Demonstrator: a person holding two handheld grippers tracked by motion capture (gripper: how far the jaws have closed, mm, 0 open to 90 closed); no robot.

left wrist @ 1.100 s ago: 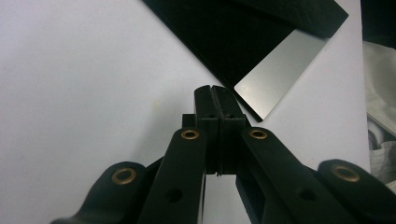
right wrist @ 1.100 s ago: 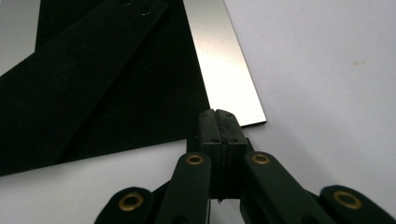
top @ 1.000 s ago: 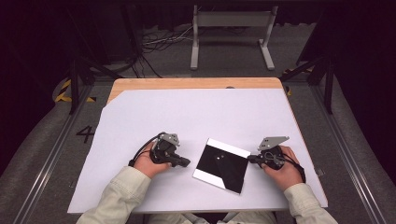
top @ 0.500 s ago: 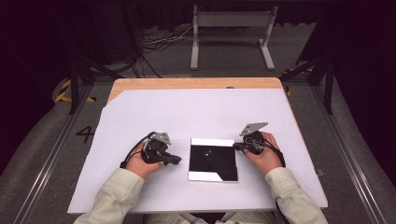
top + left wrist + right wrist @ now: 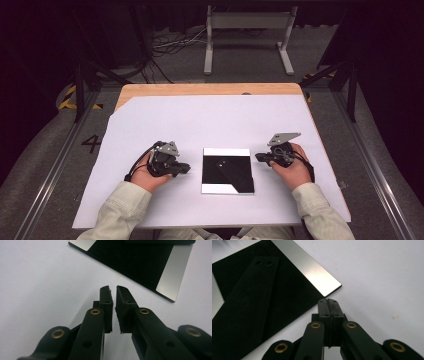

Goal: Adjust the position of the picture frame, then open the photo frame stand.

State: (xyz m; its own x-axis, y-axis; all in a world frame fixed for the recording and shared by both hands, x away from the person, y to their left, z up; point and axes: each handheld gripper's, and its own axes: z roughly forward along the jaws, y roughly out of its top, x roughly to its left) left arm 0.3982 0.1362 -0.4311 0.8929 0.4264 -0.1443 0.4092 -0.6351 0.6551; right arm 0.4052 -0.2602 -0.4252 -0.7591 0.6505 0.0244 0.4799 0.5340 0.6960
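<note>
A square, dark mirror-like plate [image 5: 227, 170] with bright strips along two edges lies flat on the white table sheet [image 5: 215, 120], square to the table. My left gripper [image 5: 187, 168] lies just left of it and points at its left side. Its jaws have just been opening and stand a narrow gap apart with nothing between them [image 5: 113, 288]; the plate [image 5: 140, 262] lies ahead, untouched. My right gripper [image 5: 258, 157] sits off the plate's upper right corner, shut with its pads together and empty [image 5: 328, 301]. That corner of the plate [image 5: 262, 297] lies just beyond its tips.
The white sheet covers most of a wooden table [image 5: 200, 89], whose far edge shows bare. Beyond the table stand a metal frame [image 5: 247, 35] and cables on the floor [image 5: 170, 45]. Both forearms in pale sleeves [image 5: 120, 210] come in from the near edge.
The plate has turned from slanted to square with the table and shifted a little left. The left gripper drew back leftward off it; the right gripper moved left and farther away.
</note>
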